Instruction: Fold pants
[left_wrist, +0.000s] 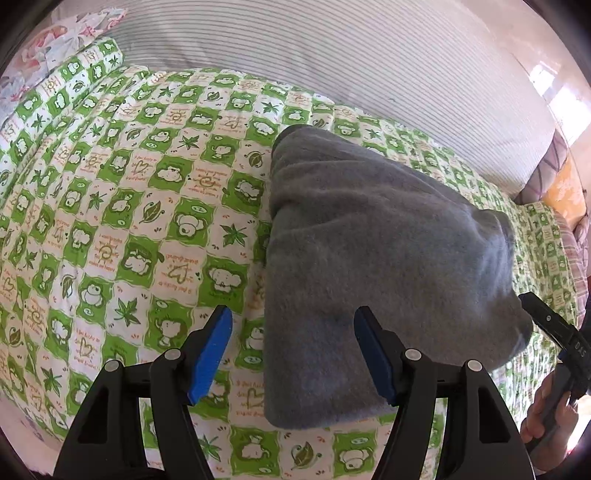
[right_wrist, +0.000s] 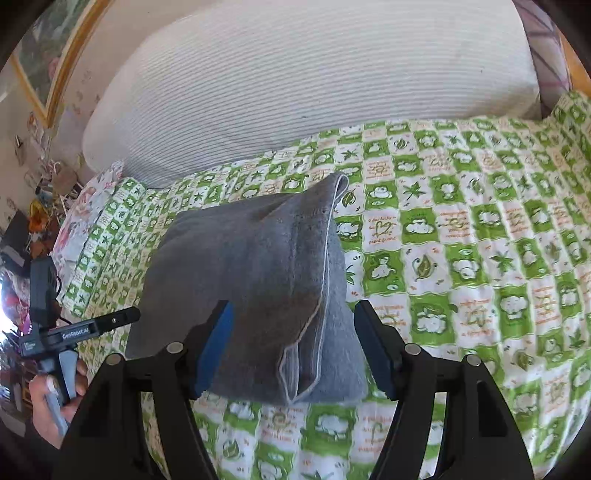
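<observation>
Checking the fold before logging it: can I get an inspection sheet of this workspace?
Surface: bed with green checked sheet.
Job's things: grey pants folded into a compact bundle, one corner sticking up.
Clutter: white striped pillow behind; floral cloth at a corner.
Grippers: left gripper open, at the bundle's edge; right gripper open, bundle between the fingers, not pinched.
Cables: nothing seen.
Surroundings: framed picture, cluttered shelf.

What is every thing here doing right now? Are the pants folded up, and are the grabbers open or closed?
Grey fleece pants: folded into a thick bundle, lying on the bed, not gripped.
Left gripper: fingers open, nothing between the pads.
Right gripper: fingers open around the near end of the pants, not pressing.
Green-and-white checked bedsheet: spread out under the pants.
White ribbed pillow: lying behind the pants.
</observation>
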